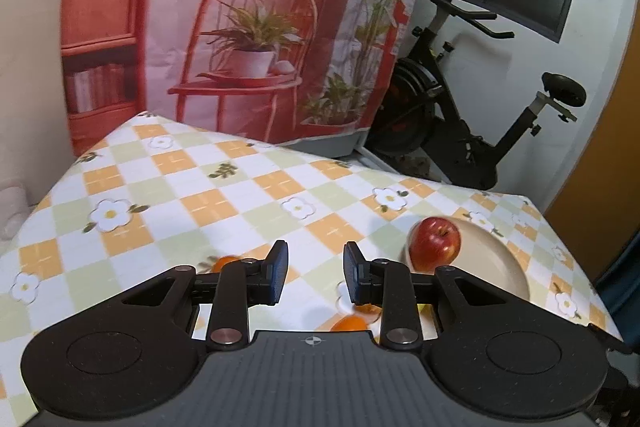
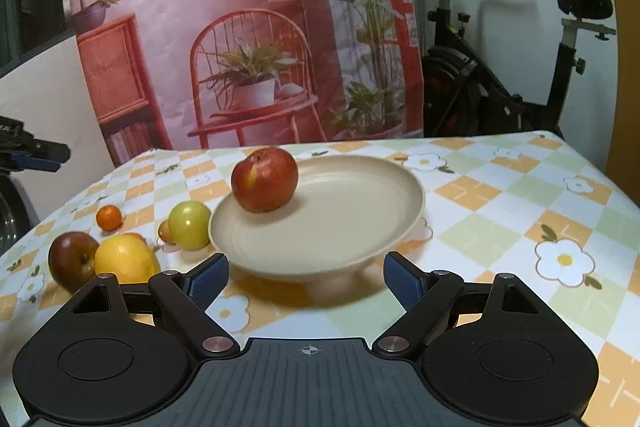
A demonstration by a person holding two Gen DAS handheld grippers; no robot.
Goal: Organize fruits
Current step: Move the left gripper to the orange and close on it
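A red apple lies in the beige plate, on its far left part close to the rim, and the plate stands on the bench under a checked cloth printed with white flowers. Just left of the plate, on the cloth, sits a yellow-green round fruit with a smaller fruit half hidden behind it; farther left is a small orange fruit, and nearer, at the left, a yellow lemon-like fruit touches a dark red apple. The right gripper is at the plate's near rim, its fingers spread wide and empty, one on each side of the rim's near curve. The left gripper hangs over bare cloth left of the plate, its fingers apart with nothing between them. Behind the bench hangs a printed backdrop showing a chair and plants, with an exercise bike to its right.
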